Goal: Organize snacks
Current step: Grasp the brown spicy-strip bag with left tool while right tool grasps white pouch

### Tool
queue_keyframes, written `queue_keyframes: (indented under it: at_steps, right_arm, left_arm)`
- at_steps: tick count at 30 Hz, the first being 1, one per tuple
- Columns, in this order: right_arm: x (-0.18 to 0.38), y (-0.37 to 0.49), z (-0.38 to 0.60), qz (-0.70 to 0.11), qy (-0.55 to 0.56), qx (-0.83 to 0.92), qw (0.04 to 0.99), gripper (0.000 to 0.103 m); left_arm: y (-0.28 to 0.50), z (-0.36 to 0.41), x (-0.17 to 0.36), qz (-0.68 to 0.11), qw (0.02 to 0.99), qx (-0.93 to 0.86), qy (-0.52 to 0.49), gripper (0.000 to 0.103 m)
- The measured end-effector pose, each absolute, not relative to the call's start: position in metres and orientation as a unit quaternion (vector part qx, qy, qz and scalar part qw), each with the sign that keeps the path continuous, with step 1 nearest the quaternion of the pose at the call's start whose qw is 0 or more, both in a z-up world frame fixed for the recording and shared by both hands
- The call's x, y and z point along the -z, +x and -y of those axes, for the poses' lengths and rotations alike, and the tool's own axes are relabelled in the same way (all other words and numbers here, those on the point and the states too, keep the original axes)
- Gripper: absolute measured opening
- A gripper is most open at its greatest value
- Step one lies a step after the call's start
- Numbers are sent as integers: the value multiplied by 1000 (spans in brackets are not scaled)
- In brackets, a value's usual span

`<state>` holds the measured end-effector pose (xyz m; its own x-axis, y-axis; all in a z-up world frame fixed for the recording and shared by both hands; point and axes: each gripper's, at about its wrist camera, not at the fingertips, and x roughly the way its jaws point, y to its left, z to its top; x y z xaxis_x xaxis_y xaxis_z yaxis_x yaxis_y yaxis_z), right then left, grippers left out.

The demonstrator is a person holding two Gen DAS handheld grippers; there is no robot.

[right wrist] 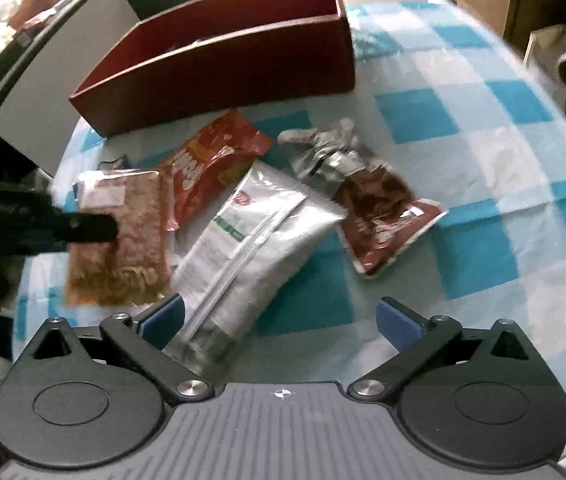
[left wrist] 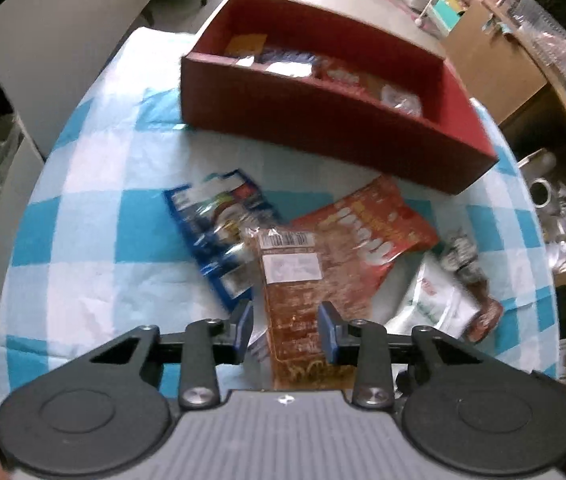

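Blue-and-white checked cloth covers the desk [left wrist: 95, 216], clutter all round. Nearest thing: the clear orange-brown noodle-looking snack packet [left wrist: 295, 300] sits between the left gripper [left wrist: 289, 330] jaws, long axis running straight away from them; they look about closed on its sides, though I can't tell if they're truly gripping. The right gripper [right wrist: 279, 318] hangs released over the silver foil pouch [right wrist: 251, 236]. Farther back is the long dark-red cardboard box [left wrist: 323, 120], snacks already inside, so left is nearer.
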<state>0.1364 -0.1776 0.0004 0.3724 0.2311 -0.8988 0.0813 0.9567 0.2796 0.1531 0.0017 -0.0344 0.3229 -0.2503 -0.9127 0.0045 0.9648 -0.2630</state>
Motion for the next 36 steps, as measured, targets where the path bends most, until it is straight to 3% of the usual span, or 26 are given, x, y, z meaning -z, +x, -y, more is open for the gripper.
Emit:
queue_keyframes:
  at_steps: [7,13,15,17,19,23,24,26,29,34,36]
  right_arm:
    - [6,163,150,-545,115,16,830,103]
    - [12,159,130,-544,1,-11,839,102]
    - [9,157,139,-562,-17,-36,826,97]
    - [3,151,147,-576,-25,-60,815,81]
    - [-1,142,150,-587,-44,-73,805,70]
    - [2,137,146,-578,-57,-75,810,74]
    - [3,137,146,-577,-61,-71,812,78]
    - [9,137,151,-576,-62,-53,814,99]
    - [14,141,162,-589,-20,-51,807,103]
    - [15,137,161,-575,-25,-55,816,103]
    - [14,134,163,-560,-29,-66,825,103]
  left_arm:
    - [159,-16,30,-577,796,79,-164,39]
    - [149,-17,20,-565,809,93,-129,44]
    - [147,-15,23,-570,807,98,-120,45]
    - [147,-13,27,-575,802,102,-122,45]
    - [149,-9,31,-580,797,107,-129,47]
    - [154,5,37,-578,799,99,-131,66]
    - [155,9,38,-575,803,94,-126,71]
    - [157,17,43,-575,806,82,-113,73]
    - [158,24,58,-588,801,63,-93,77]
    - [154,30,58,-576,812,47,-85,77]
    - [153,32,55,-571,815,50,-84,62]
